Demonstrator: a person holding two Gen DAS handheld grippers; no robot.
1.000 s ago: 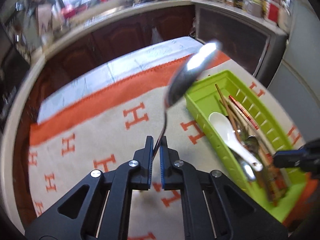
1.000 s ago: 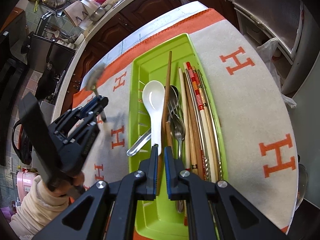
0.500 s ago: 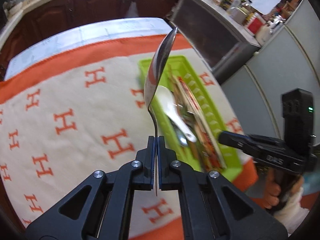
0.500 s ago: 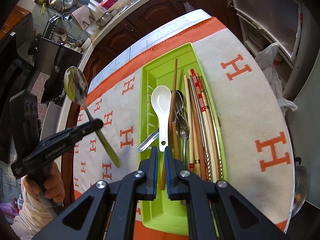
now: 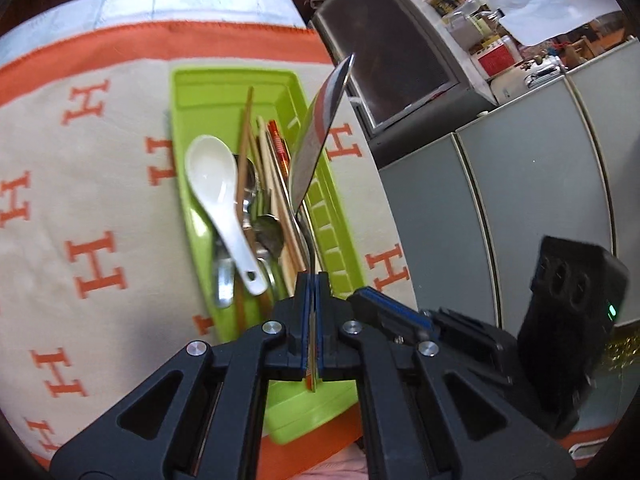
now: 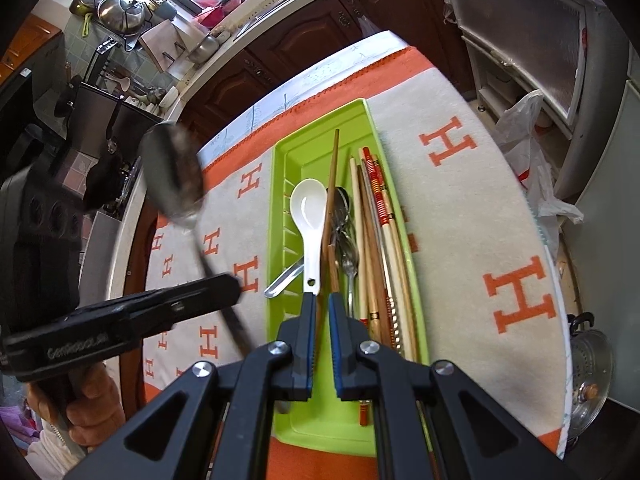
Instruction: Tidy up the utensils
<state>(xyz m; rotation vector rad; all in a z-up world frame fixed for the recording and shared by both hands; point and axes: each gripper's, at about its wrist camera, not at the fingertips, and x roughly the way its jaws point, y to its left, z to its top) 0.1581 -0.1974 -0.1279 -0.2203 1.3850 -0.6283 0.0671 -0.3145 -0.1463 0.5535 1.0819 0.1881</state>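
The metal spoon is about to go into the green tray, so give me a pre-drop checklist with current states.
1. Left tool shut on metal spoon: ok.
2. Spoon over green tray: cannot tell; the views disagree.
3. Spoon aligned lengthwise with tray: roughly ok.
4. Free slot in tray: not ok; white spoon, chopsticks and cutlery crowd the middle.
5. Right tool clear of the drop path: not ok; it hovers over the tray's near end, jaws slightly apart.

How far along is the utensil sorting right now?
Mostly done: the green tray already holds the white spoon, chopsticks and metal cutlery. In hand: the left hand-held gripper clamps a metal spoon above the tray. Left: lay it in. The right hand-held gripper hovers slightly open, holding nothing.
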